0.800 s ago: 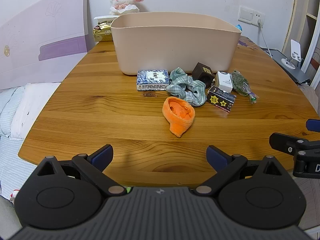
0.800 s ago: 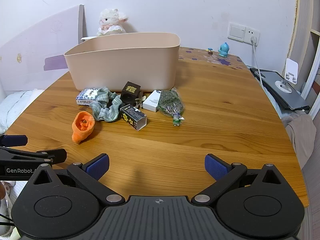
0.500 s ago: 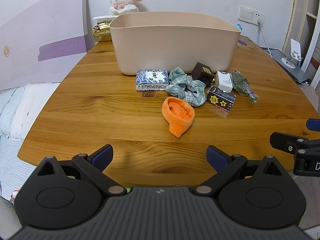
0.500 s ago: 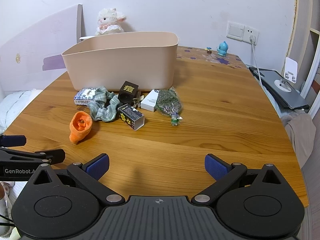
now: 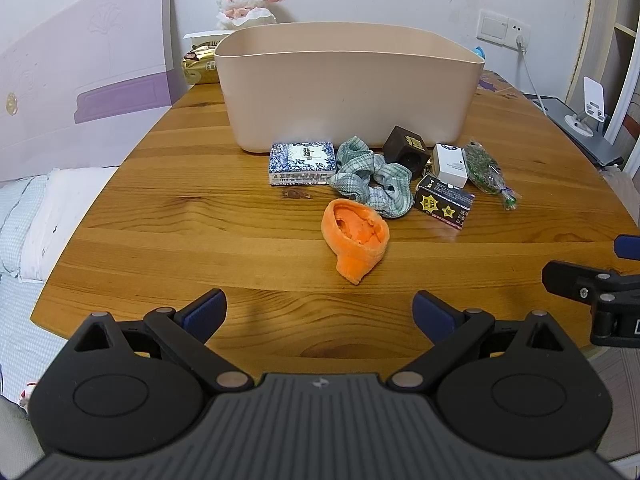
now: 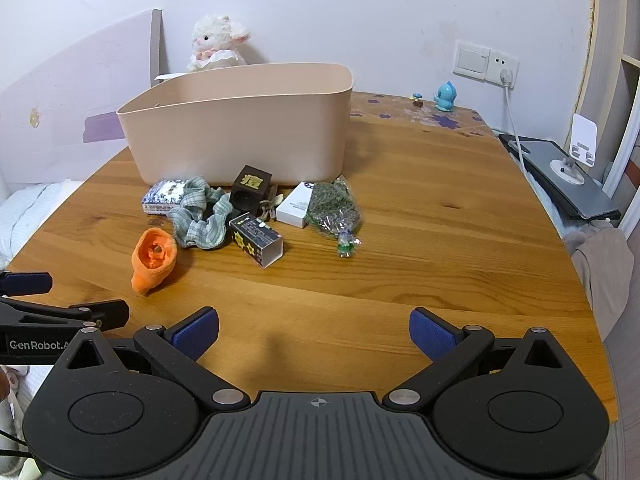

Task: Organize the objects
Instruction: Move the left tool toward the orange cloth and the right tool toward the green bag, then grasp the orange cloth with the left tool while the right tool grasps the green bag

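Note:
A beige plastic bin (image 5: 348,88) (image 6: 240,128) stands on the round wooden table (image 5: 200,248). In front of it lie a blue-and-white patterned box (image 5: 302,162), a green checked scrunchie (image 5: 372,182), a dark brown cube (image 5: 406,150), a white box (image 5: 451,164), a black box with yellow stars (image 5: 442,202) (image 6: 256,240), a bag of dried herbs (image 6: 332,210) and an orange plush piece (image 5: 356,236) (image 6: 154,258). My left gripper (image 5: 320,314) is open over the near table edge, short of the orange piece. My right gripper (image 6: 314,332) is open too, with nothing between its fingers.
A plush lamb (image 5: 248,2) and a gold packet (image 5: 200,66) sit behind the bin. A bed (image 5: 28,216) lies left of the table. A small blue figurine (image 6: 445,97) stands near the wall socket. A phone stand (image 6: 576,156) sits on a grey device at the right.
Both grippers have crept slightly forward toward the objects; the scene appears a little closer. Both stay open and nothing on the table has moved.

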Tool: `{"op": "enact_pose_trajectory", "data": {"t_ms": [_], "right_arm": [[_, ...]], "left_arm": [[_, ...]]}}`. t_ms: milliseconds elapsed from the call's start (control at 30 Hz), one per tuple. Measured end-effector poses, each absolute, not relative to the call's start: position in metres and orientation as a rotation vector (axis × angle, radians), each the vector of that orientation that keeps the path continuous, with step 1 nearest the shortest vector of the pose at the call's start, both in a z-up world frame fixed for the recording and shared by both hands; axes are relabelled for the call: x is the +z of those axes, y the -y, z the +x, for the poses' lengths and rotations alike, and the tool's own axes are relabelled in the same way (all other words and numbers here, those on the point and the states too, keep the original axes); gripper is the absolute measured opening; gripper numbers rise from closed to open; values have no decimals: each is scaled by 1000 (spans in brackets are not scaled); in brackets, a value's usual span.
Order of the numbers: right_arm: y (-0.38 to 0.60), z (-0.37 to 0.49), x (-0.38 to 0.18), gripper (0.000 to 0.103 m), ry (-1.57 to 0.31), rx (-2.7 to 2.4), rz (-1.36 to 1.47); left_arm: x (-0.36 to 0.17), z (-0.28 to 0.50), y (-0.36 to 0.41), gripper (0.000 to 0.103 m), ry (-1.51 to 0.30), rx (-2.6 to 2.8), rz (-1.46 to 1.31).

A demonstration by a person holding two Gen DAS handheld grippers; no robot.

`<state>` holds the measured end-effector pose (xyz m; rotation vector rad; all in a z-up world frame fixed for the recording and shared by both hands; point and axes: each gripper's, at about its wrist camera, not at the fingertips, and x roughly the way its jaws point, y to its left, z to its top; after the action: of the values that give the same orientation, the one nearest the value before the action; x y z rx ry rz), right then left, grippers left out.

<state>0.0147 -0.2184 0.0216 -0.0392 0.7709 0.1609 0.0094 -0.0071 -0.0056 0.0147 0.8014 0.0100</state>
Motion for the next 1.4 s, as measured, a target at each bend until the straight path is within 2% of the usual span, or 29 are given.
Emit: {"op": "enact_pose_trajectory", "data": {"t_ms": [967,1200,1300,1400], "right_arm": [[237,74,-3,103,-793,145,-35],[237,103,-15,102,-812,141,-53],[233,115,-19,99,-814,144,-66],[228,128,-23,91,-824,151,-74]], "left_arm": [[-28,68,10,99,-874,25,-9],[-36,88,11,94,-900,22,-7],[-36,93,12,94,-891,24,0],[-36,96,12,90,-882,21,3]]}}
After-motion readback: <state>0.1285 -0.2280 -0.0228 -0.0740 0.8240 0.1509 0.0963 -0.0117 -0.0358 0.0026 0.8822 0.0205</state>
